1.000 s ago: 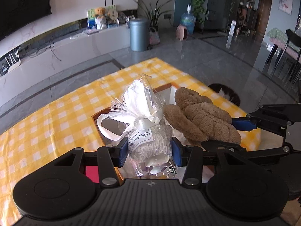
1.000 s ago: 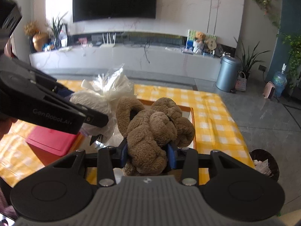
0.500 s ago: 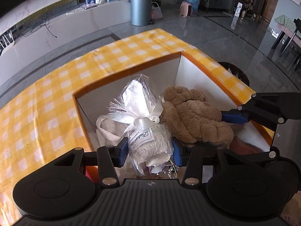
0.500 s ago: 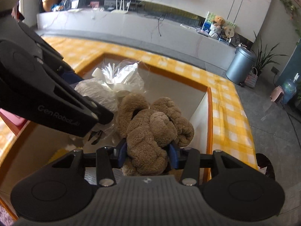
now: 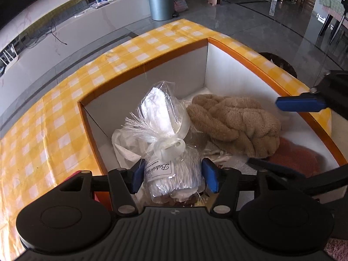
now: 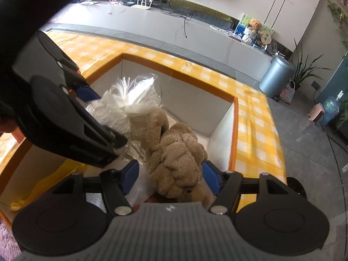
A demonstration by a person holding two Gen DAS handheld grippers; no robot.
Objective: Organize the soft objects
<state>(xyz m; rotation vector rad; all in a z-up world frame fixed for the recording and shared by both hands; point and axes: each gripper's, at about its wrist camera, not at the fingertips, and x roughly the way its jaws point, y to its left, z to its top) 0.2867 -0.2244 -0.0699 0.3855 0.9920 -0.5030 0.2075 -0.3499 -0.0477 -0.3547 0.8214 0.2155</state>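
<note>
An orange-rimmed box [image 5: 256, 61] with white inner walls stands on the yellow checked tablecloth. My left gripper [image 5: 173, 177] has its blue pads around a white towel wrapped in clear cellophane with a ribbon [image 5: 165, 143], low inside the box. The pads look slightly parted from the bundle, so its grip is unclear. A brown braided plush [image 5: 235, 124] lies in the box to the right of it. My right gripper [image 6: 170, 177] is open, its pads standing apart on either side of the brown plush [image 6: 176, 152]. The cellophane bundle [image 6: 126, 106] shows left of it.
An orange-red soft item [image 5: 295, 158] lies under the plush at the box's right side. Something yellow [image 6: 54, 180] lies at the box's near left. A red object [image 5: 95, 195] sits by the box's left wall. A grey bin [image 5: 159, 2] stands on the floor beyond.
Both grippers have gone down into the box with their loads. The right gripper's jaws have opened and the brown plush now lies in the box. The left jaws have widened a little.
</note>
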